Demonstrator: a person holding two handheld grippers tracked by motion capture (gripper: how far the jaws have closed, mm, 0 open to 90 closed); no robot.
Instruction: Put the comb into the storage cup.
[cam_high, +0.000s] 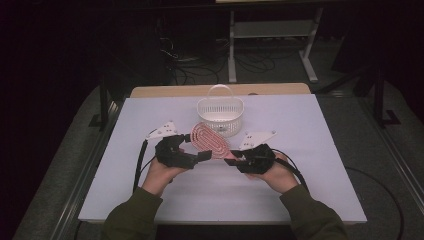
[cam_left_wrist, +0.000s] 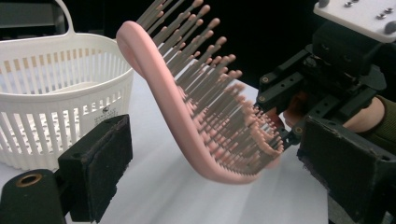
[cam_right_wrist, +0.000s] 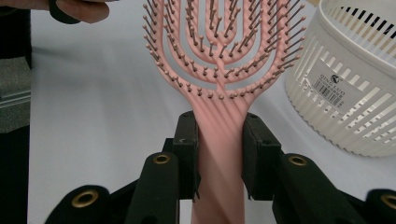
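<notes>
While the left gripper (cam_high: 202, 156) sits at the left of the white table (cam_high: 300, 195), its two matte black jaws, faced with rough dark pads, stand apart around the head of the hairbrush (cam_high: 209, 141) without pressing on it; in the left gripper view one pad (cam_left_wrist: 100, 163) lies near on the left and the other near on the right, with bare gaps between them and the brush (cam_left_wrist: 159, 93). From its body a grey three-cornered plate (cam_high: 163, 130) sticks up and a black cable (cam_high: 138, 165) trails toward the near edge.

Held above the table between the two grippers, just near of the basket (cam_high: 220, 114), the brush is smooth pink plastic: a curved, oval head cut through with looping open slots, bent like a shallow bow, and set with rows of thin stiff bristles tipped with small round beads. Its head narrows into a flat, plain handle.

Farther right, the right gripper (cam_right_wrist: 219, 154) is clenched on that handle, both black pads pressing its sides. A hand (cam_high: 272, 175) in an olive sleeve carries it.

At the far middle stands the basket (cam_right_wrist: 355, 93), glossy off-white plastic, round-walled, ribbed with narrow upright slits, bearing a printed label and a thin arched handle.
</notes>
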